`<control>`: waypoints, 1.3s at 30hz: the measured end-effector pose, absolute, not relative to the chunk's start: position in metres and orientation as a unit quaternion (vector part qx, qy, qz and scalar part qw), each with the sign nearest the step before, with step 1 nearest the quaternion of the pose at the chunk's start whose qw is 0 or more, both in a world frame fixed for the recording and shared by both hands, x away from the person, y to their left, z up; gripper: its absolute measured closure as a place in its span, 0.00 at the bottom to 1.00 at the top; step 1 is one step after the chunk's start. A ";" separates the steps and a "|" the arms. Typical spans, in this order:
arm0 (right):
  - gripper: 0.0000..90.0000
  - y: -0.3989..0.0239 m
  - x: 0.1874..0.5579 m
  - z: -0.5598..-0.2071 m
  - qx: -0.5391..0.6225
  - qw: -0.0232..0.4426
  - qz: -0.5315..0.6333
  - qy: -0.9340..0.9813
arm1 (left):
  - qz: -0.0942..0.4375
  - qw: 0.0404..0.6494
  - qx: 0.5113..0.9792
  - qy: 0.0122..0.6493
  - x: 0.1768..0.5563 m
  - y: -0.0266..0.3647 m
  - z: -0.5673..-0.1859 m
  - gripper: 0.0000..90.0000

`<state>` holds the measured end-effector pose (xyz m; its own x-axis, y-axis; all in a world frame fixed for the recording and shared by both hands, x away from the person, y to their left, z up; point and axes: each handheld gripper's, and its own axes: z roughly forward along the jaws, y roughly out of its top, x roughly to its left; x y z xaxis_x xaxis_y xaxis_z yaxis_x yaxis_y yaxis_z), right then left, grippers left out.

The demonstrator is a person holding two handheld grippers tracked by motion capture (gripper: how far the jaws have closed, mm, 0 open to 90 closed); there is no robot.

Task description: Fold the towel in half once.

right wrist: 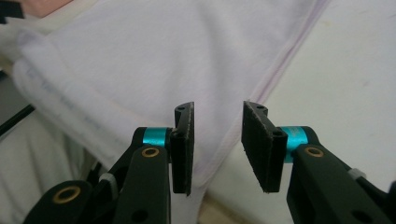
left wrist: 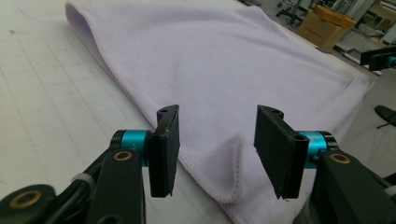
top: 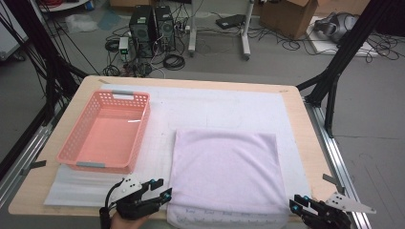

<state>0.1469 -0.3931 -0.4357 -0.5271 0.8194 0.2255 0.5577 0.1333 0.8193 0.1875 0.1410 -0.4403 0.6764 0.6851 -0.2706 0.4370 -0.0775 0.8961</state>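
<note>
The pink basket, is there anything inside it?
The basket looks empty: its bare pink floor shows in the high view. The strip of floor just behind the near wall is hidden, so something very small there can't be ruled out.

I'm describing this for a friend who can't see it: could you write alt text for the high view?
A folded lilac towel lies on a white mat on a wooden table, with an empty pink plastic basket to its left. At the near edge, the left gripper and the right gripper sit open at the towel's two near corners.
</note>
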 end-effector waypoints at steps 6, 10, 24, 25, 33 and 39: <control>0.76 -0.382 0.173 -0.436 0.467 0.164 0.451 0.743 | 0.117 0.559 0.724 0.386 0.204 0.134 -0.438 0.56; 0.76 -0.376 0.190 -0.439 0.468 0.168 0.439 0.749 | 0.121 0.546 0.732 0.388 0.217 0.130 -0.440 0.53; 0.76 -0.380 0.235 -0.436 0.475 0.174 0.438 0.743 | 0.110 0.516 0.743 0.412 0.281 0.121 -0.446 0.47; 0.76 -0.380 0.238 -0.436 0.472 0.176 0.438 0.745 | 0.109 0.516 0.743 0.412 0.285 0.120 -0.445 0.47; 0.68 -0.377 0.271 -0.438 0.481 0.173 0.430 0.745 | 0.131 0.499 0.743 0.426 0.326 0.113 -0.443 0.46; 0.59 -0.375 0.308 -0.441 0.514 0.174 0.411 0.732 | 0.146 0.491 0.737 0.441 0.352 0.107 -0.439 0.48</control>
<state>0.3085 -0.3753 -0.4407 -0.4114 0.8958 0.1683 0.6100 0.1334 0.7811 0.3518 0.1068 -0.4390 0.5687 0.7931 -0.2181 0.5075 -0.1297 0.8518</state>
